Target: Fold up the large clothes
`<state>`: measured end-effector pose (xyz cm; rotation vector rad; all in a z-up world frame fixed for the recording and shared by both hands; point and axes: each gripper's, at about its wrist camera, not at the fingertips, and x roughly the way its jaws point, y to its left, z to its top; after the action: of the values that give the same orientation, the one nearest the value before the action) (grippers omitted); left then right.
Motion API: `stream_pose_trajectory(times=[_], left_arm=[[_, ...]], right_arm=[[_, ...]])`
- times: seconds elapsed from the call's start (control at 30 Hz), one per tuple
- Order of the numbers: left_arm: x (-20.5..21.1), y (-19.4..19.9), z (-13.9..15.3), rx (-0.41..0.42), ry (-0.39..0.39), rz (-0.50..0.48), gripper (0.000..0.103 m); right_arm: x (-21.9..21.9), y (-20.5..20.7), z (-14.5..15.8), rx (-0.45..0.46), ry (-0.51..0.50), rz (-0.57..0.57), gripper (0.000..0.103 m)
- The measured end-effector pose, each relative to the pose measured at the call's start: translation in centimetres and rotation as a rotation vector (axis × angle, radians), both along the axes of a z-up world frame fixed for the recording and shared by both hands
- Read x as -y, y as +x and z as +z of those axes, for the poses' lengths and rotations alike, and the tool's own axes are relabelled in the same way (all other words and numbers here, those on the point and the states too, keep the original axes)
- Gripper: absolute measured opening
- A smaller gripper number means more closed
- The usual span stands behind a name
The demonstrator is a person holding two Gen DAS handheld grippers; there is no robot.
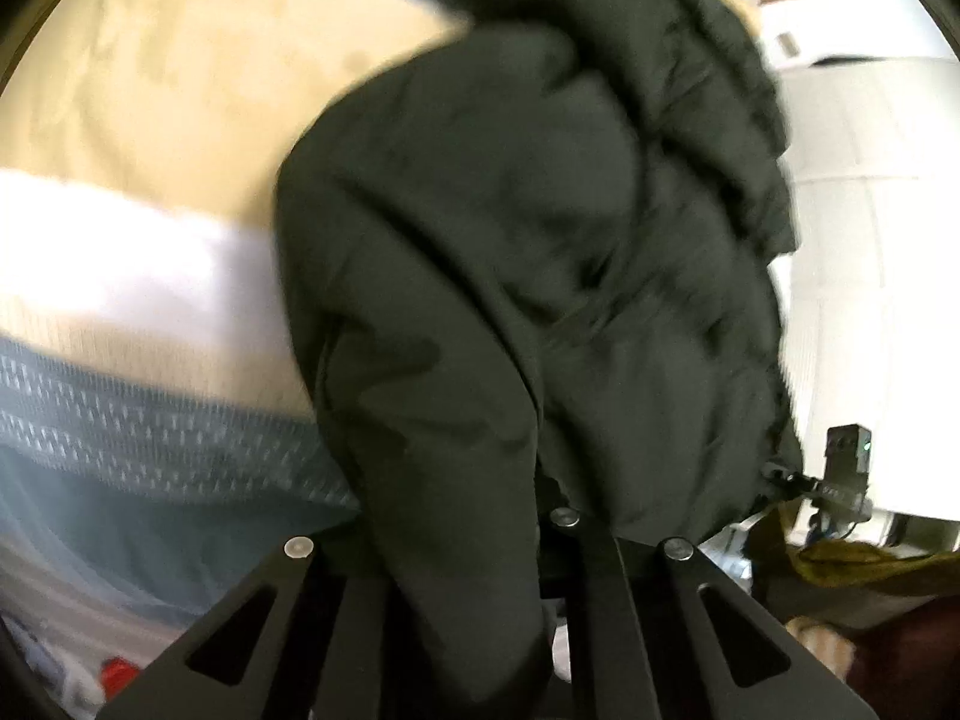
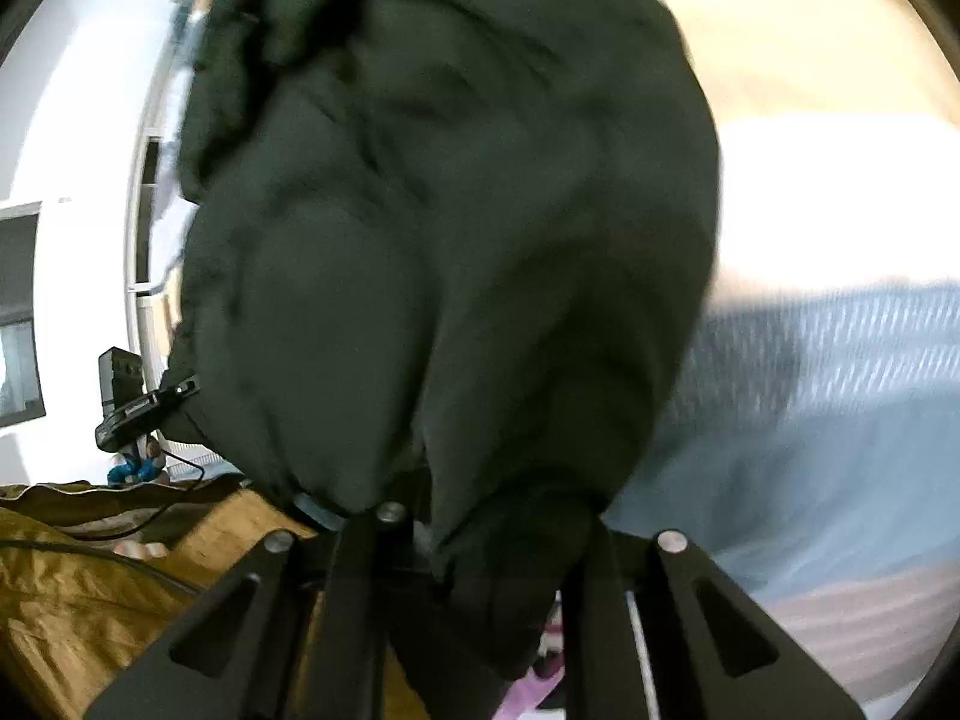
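Both claws, left (image 1: pixel 480 540) and right (image 2: pixel 480 534), clench the dark green garment (image 1: pixel 510 270) above the bedspread (image 1: pixel 150 450).

The jacket (image 1: pixel 528 252) bunched up in front is a very dark green, nearly black, plain with no print. Under it the bed cover (image 1: pixel 198 78) is pale yellow, crossed by a white band (image 1: pixel 132 264), then a grey-blue band (image 1: pixel 138 426) with rows of tiny white marks. Off to the side lies a mustard-yellow cloth (image 2: pixel 66 606), and the wall (image 2: pixel 78 138) is white.
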<state>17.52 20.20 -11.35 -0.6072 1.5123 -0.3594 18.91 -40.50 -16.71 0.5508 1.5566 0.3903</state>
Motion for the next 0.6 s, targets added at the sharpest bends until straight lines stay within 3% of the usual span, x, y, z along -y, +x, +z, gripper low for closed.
stream_pose_trajectory(times=[0.2, 0.33, 0.6], left_arm=[[-1.3, 5.3, 4.3, 0.120, -0.059, 0.085, 0.009], [-2.9, 8.5, 6.2, 0.174, -0.101, 0.159, 0.009], [-3.1, 14.0, 11.7, 0.298, -0.199, 0.210, 0.009]], right_arm=[[-0.2, 4.2, 6.9, 0.191, -0.037, -0.016, 0.012], [1.8, 6.6, 9.9, 0.296, -0.075, -0.040, 0.012], [2.7, 12.3, 18.3, 0.474, -0.080, -0.142, 0.012]])
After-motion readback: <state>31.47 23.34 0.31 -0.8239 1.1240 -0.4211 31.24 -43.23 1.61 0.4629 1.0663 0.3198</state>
